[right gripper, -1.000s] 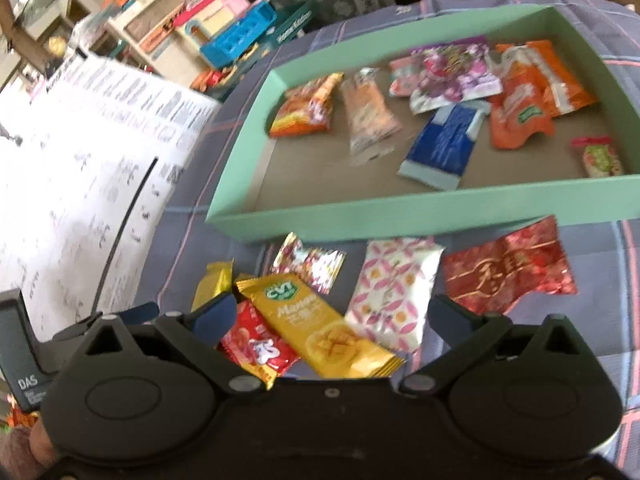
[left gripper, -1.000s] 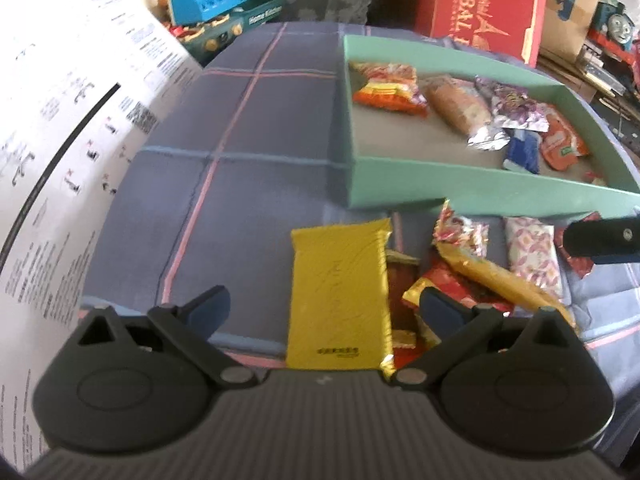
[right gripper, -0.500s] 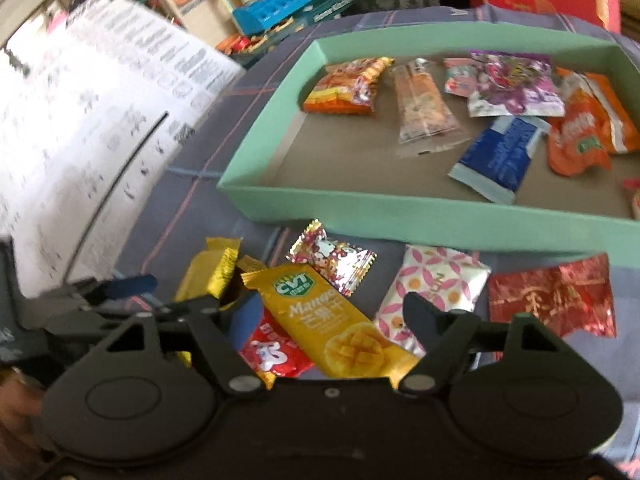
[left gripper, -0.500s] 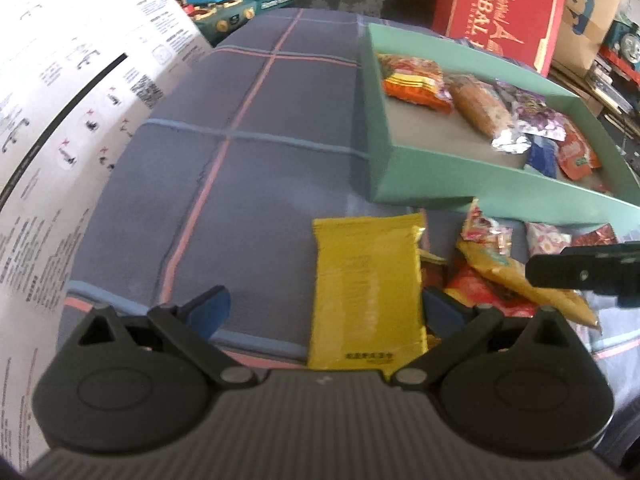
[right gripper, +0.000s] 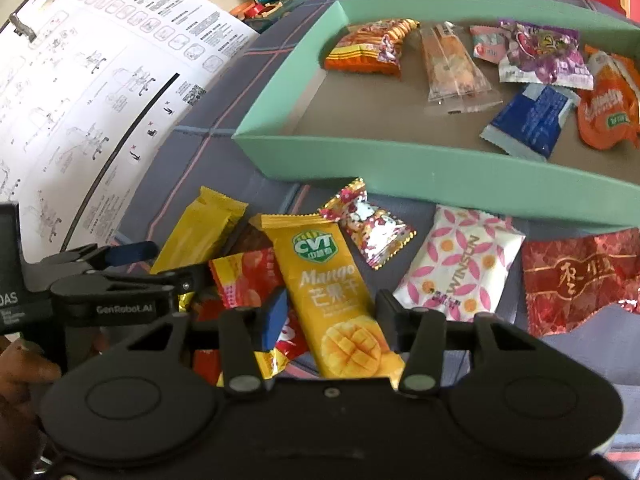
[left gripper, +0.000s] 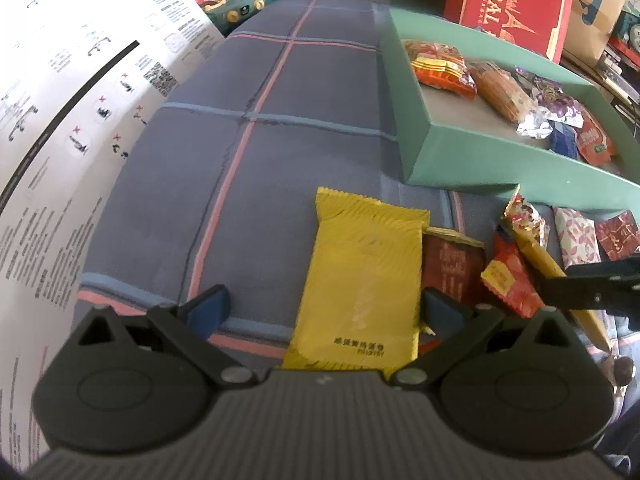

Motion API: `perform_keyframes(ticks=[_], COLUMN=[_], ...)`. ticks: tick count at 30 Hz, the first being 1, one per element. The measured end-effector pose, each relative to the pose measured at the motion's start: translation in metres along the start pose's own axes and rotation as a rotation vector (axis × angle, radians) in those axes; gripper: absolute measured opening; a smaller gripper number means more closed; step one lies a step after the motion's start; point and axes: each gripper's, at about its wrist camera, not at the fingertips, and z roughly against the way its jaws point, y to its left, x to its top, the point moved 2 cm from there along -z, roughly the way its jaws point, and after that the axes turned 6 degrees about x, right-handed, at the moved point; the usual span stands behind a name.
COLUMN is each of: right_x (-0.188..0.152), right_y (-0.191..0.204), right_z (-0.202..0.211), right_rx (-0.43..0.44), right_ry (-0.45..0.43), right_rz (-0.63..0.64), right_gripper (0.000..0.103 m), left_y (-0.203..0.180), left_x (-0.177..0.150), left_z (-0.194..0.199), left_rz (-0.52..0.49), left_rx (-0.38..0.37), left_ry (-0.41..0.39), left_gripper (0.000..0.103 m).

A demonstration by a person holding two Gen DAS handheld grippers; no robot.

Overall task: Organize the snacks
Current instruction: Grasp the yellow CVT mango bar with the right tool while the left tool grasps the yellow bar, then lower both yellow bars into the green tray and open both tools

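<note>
**Right claw narrows on the mango bar**

The right claw (right gripper: 326, 312) is closing, its jaws far narrower than a second ago, with the mango bar (right gripper: 332, 292) between them; the pads look just short of pressing, so no grip yet. This bar is likely the next into the tray (right gripper: 400, 168), which lies just beyond the loose heap and already holds several snacks. The left claw (left gripper: 322, 308) hangs wide open, having edged nearer over the yellow pack (left gripper: 362, 276), whose near end sits between its jaws, untouched.
</note>
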Motion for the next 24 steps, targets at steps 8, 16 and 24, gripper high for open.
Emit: perform_keyframes(ticks=[8,16,24], right_x=[0.001,-0.005,-0.016], right_y=[-0.011,-0.003,-0.017], right_z=[-0.001,0.002,0.018], right_rx=[0.027,0.04,0.069], right_ry=[-0.003,0.004,-0.011], right_rz=[0.011,0.035,-0.063], right_gripper=[0.055,0.027,0.015], left_y=[-0.001,-0.004,0.003], left_x=[0.003,0.009,0.0], left_z=[-0.002,0.003,0.011], left_rz=[-0.016,-0.055,-0.009], left_rx=[-0.009,-0.008,-0.026], left_ry=[-0.019,-0.047,-0.034], left_gripper=[0.096,0.053,0.052])
